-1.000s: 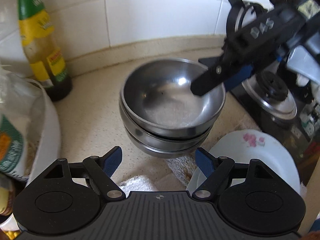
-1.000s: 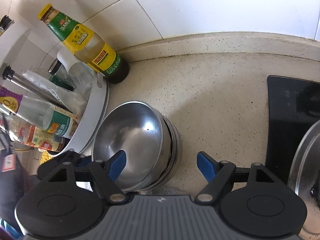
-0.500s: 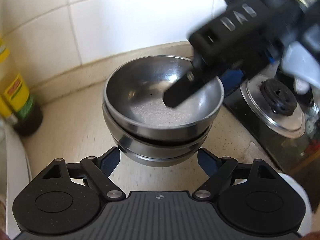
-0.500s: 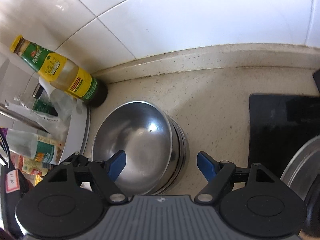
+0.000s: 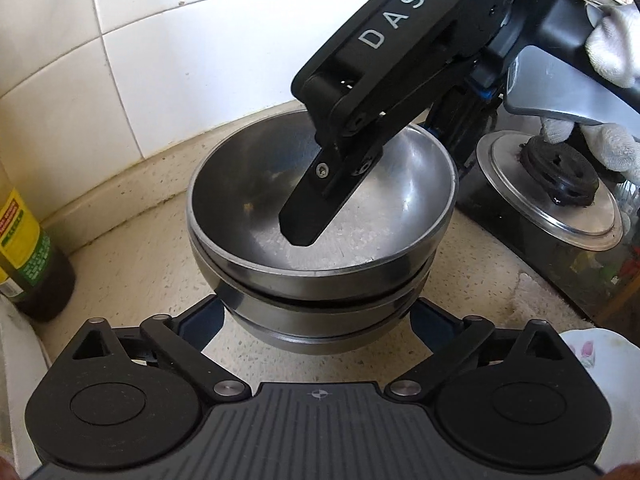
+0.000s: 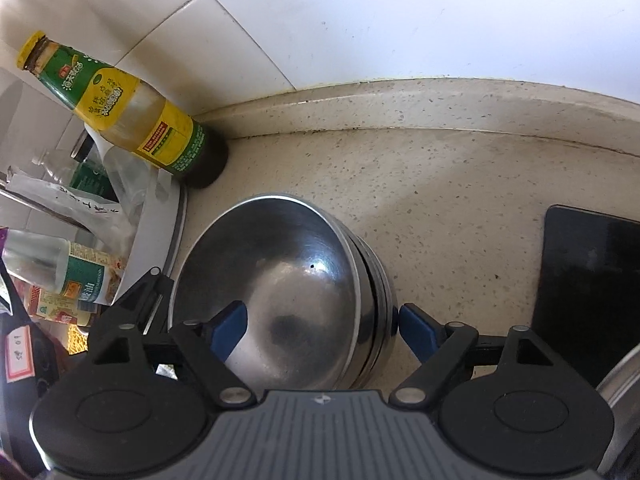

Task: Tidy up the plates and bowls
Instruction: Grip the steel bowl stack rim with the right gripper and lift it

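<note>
The stack of nested round stainless-steel bowls (image 5: 320,240) sits on my speckled beige stone counter (image 6: 460,208) near its back edge, close to the raised lip under the white wall tiles (image 6: 360,20). My left tool (image 5: 316,322) is spread wide, its blue-padded fingers flanking the lower bowls of the stack on both sides; its jaws have just been opening, and whether the pads touch the steel I cannot tell. My right tool (image 6: 324,326) is also spread and has just been opening further: one blue finger (image 6: 230,326) hangs inside the top bowl and the other lies outside the stack's wall, so the rim runs between them, with the inner pad clear of the steel. In the left wrist view that same tool comes down from above, gripped by my white-gloved hand (image 5: 608,48). A yellow-and-green labelled glass bottle (image 6: 120,108) stands in the back corner of the counter, left of the bowls. To their right lies a black glass cooktop (image 6: 588,296) with a round metal lid with a black knob (image 5: 556,188) on it. A white floral plate (image 5: 592,364) peeks in at the near right.
</note>
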